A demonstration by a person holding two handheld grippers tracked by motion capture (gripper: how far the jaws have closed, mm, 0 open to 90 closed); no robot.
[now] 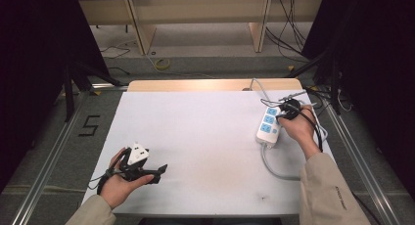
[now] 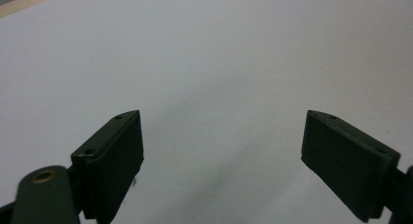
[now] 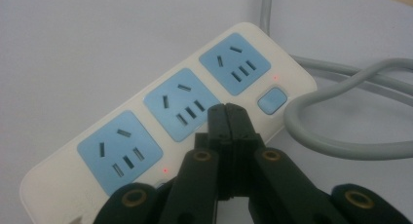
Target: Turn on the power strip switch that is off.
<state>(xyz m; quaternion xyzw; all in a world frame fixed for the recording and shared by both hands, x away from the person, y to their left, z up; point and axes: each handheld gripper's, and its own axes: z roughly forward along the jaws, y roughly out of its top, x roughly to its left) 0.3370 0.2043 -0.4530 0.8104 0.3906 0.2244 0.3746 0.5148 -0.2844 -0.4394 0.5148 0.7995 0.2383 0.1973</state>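
Observation:
A white power strip (image 1: 268, 126) with three blue sockets lies near the table's right edge. In the right gripper view the power strip (image 3: 175, 102) shows two small red lights and a blue switch button (image 3: 272, 100) beside the far socket. My right gripper (image 3: 226, 107) is shut, holding nothing, with its tips down on the strip next to the middle socket; what lies under the tips is hidden. In the high view the right gripper (image 1: 284, 115) sits over the strip's far half. My left gripper (image 1: 157, 171) rests open at the front left, and the left gripper (image 2: 221, 117) has only bare table between its jaws.
The strip's grey cable (image 1: 274, 168) loops off its near end toward the front; the cable (image 3: 341, 87) curls right beside the strip. The white table top (image 1: 205, 137) ends in a wooden strip (image 1: 195, 84) at the back. Shelf legs and floor cables lie beyond.

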